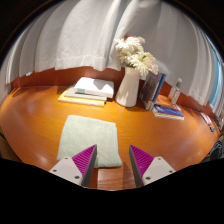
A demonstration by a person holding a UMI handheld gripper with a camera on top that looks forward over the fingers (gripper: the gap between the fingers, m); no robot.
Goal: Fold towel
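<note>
A pale green towel (88,138) lies folded in a rectangle on the wooden table (35,115), just ahead of my fingers. Its near edge reaches down between the left finger and the gap. My gripper (112,163) is open, with its magenta pads (85,160) spread apart above the table. Nothing is held between them. The left finger overlaps the towel's near left corner in view; I cannot tell whether it touches.
A white vase with white flowers (130,75) stands at the back of the table. An open book on a stack (88,91) lies to its left, more books (166,108) and a bottle (177,90) to its right. White curtains (75,35) hang behind.
</note>
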